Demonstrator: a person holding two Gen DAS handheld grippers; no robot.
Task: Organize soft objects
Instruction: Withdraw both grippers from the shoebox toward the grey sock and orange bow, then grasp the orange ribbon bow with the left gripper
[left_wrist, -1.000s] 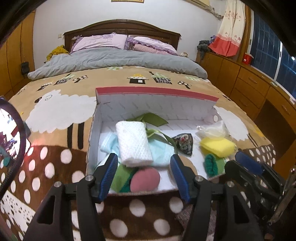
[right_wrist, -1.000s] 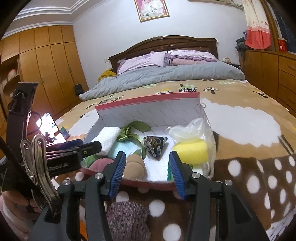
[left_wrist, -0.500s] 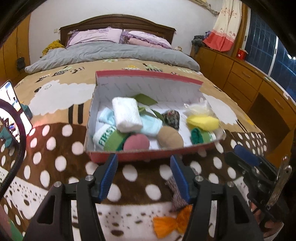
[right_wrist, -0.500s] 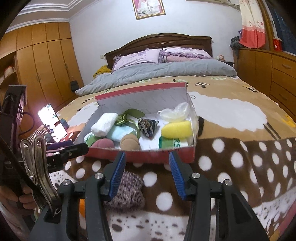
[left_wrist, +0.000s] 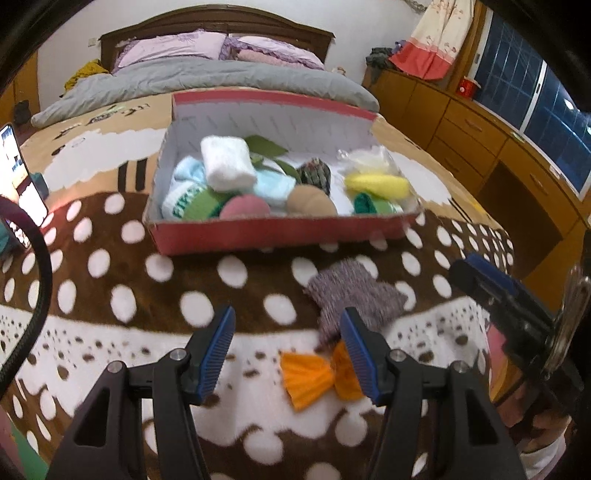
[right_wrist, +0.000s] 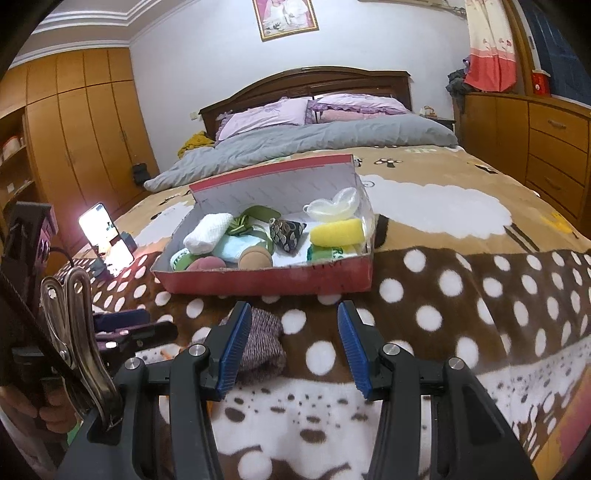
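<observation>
A red cardboard box (left_wrist: 280, 234) (right_wrist: 266, 278) sits on the bed and holds several soft items: a white folded cloth (left_wrist: 227, 168), a yellow sponge (left_wrist: 376, 184), a tan puff (left_wrist: 310, 199), a pink puff (left_wrist: 243, 208). On the blanket in front of it lie a grey knitted piece (left_wrist: 354, 293) (right_wrist: 260, 339) and an orange ruffled piece (left_wrist: 314, 374). My left gripper (left_wrist: 288, 350) is open and empty, just left of both. My right gripper (right_wrist: 291, 347) is open and empty, with the knitted piece by its left finger.
The bed has a brown blanket with white dots (right_wrist: 480, 295), a grey duvet (right_wrist: 314, 142) and pillows at the far end. A lit phone on a stand (right_wrist: 105, 236) is at the left edge. Wooden drawers (left_wrist: 480, 140) run along the right.
Both grippers have pulled back from the box towards the foot of the bed. The knitted piece and the orange piece have come into view in front of the box.
</observation>
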